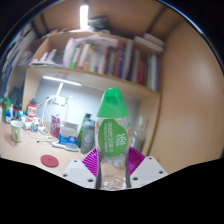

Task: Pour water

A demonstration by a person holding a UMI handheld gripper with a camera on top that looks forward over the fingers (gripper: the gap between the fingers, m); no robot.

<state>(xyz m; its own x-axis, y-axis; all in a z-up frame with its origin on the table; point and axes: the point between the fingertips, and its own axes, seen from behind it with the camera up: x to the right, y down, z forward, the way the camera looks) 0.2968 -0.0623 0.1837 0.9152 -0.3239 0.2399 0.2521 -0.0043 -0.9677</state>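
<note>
A clear plastic bottle [113,130] with a green cap and a green-and-white label stands upright between my fingers, lifted above the desk. My gripper [113,163] is shut on the bottle, with the purple pads [92,160] pressing its lower clear part from both sides. The bottle's base sits low between the fingers, close to the camera. A clear cup [139,132] shows just behind the bottle to the right, partly hidden by it.
The wooden desk [45,150] carries a pink round coaster [48,159], a green can [86,131], small bottles and boxes at the left. Bookshelves [105,60] with many books hang on the wall beyond.
</note>
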